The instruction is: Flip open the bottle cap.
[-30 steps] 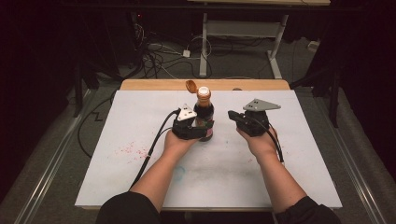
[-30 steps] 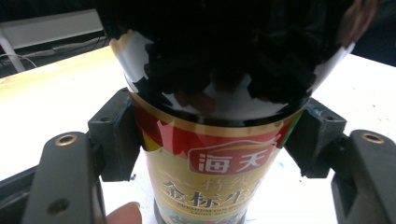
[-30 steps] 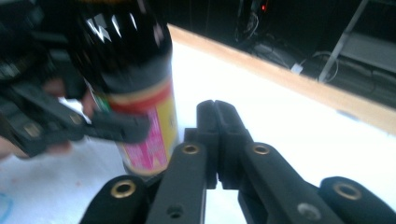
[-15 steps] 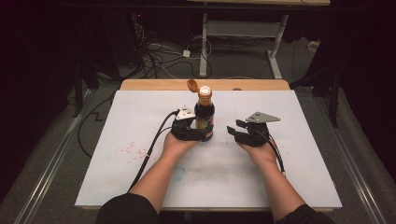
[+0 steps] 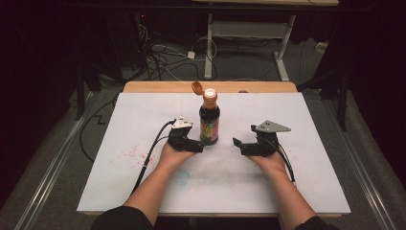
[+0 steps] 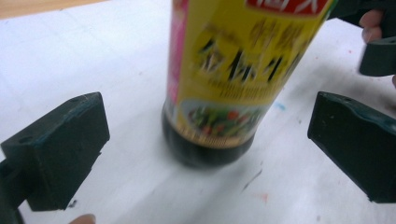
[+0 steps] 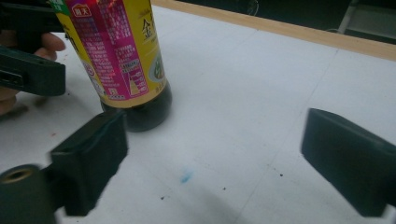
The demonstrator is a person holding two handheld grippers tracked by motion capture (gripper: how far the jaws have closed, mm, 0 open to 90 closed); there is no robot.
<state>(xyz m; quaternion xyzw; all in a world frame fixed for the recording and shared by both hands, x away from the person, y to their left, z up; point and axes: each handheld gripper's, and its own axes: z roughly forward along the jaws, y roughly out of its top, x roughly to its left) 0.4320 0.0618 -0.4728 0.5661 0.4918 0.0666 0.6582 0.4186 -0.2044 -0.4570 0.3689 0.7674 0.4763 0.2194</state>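
Sauce bottle (image 5: 209, 120), dark glass with a yellow and pink label, stood upright near the middle of the white tabletop (image 5: 119, 182), orange flip cap (image 5: 197, 87) hanging open off the neck. Left gripper (image 5: 196, 146) sat just beside its base on the left, resting low by the board, jaws spread wide after just opening up, gripping nothing. Seen along those jaws in the left gripper view, bottle (image 6: 224, 88) stood ahead of the gap, clear of both pads. Right gripper (image 5: 239, 145) parked a bit off on the other side, apart from the bottle, jaws likewise freshly opened wide and holding nothing. In the right gripper view, bottle (image 7: 126, 60) off to the upper left, beyond the left-hand jaw, not between them. Faint red smudges (image 5: 131, 154) on the board's left part.
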